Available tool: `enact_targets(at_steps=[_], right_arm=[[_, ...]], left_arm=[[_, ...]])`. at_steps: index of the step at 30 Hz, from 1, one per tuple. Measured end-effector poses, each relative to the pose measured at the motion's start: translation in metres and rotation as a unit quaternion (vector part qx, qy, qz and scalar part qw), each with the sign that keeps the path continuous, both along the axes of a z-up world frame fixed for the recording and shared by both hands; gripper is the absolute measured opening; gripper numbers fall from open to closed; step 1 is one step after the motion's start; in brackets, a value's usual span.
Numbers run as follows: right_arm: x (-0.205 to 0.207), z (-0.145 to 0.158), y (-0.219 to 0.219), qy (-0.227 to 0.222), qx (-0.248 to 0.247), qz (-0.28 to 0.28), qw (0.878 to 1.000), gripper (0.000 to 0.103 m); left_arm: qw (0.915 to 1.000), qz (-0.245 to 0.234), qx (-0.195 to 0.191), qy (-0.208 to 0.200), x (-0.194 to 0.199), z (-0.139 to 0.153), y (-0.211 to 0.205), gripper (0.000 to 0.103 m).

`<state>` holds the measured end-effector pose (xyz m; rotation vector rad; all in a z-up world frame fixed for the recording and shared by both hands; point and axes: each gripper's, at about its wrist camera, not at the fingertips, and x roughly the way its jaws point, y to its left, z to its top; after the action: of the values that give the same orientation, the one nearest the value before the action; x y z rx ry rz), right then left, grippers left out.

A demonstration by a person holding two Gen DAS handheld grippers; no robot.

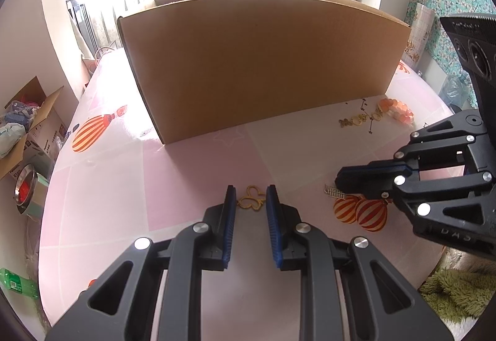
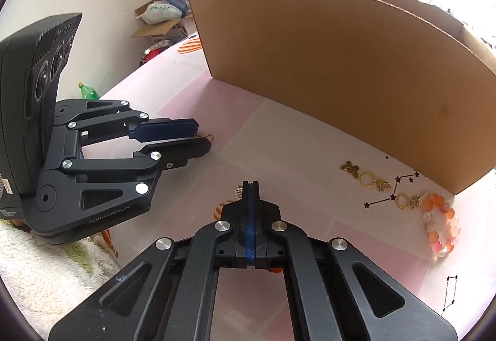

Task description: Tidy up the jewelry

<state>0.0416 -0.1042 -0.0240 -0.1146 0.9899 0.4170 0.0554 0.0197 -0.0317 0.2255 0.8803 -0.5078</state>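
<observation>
A gold butterfly pendant lies on the pink tablecloth between the fingers of my left gripper, which is open around it. My right gripper is shut, tips down beside a small silver piece; whether it grips that piece I cannot tell. The silver piece also shows in the left wrist view. More gold charms and rings and an orange bead bracelet lie near the cardboard box. The box also shows in the left wrist view.
The tall box wall stands across the back of the table. A green fleece lies at the table's near right. Open cartons, a metal bowl and a green bottle sit off the left edge.
</observation>
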Motion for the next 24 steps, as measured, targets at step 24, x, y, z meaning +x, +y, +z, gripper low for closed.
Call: enact_targets(at_steps=[24], right_arm=[[0.000, 0.003, -0.011, -0.009, -0.038, -0.004, 0.999, 0.005]], left_arm=[[1.0000, -0.001, 0.002, -0.002, 0.000, 0.000, -0.001, 0.019]])
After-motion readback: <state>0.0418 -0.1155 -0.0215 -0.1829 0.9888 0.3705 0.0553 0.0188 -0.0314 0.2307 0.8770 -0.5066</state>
